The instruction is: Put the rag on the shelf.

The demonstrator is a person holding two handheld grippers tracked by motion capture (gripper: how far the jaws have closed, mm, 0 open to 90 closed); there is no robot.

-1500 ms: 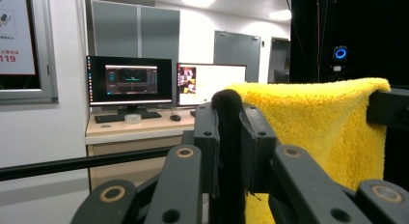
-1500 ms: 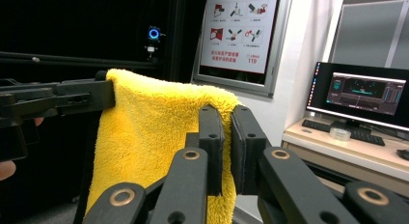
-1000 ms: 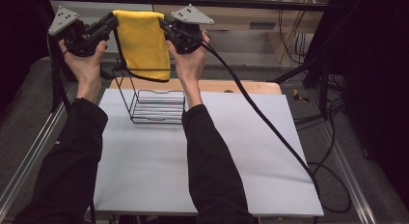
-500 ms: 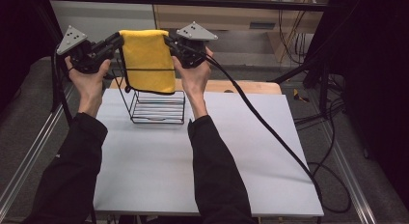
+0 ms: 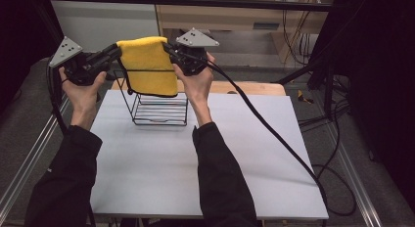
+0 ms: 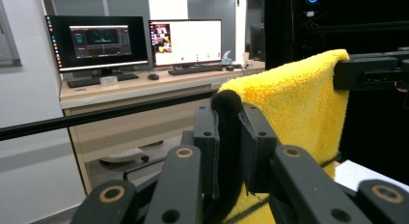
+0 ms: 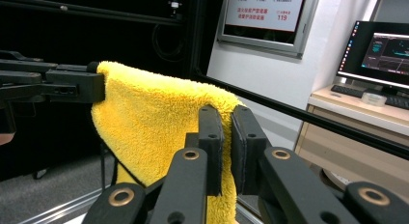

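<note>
Two grippers pinch one yellow towel [image 5: 148, 65] by its top corners: the left gripper [image 5: 113, 52] clamps the left corner, the right gripper [image 5: 169, 49] the right. It hangs stretched between them above a black wire rack [image 5: 159, 108] at the white table's [image 5: 161, 168] far edge.

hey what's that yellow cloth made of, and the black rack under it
The cloth looks like plush microfibre or terry: a dense, fuzzy, matte pile shows in both gripper views, though the fibre itself can't be confirmed. The rack looks like thin metal wire with a black coating: slim straight rods joined into an open frame.
</note>
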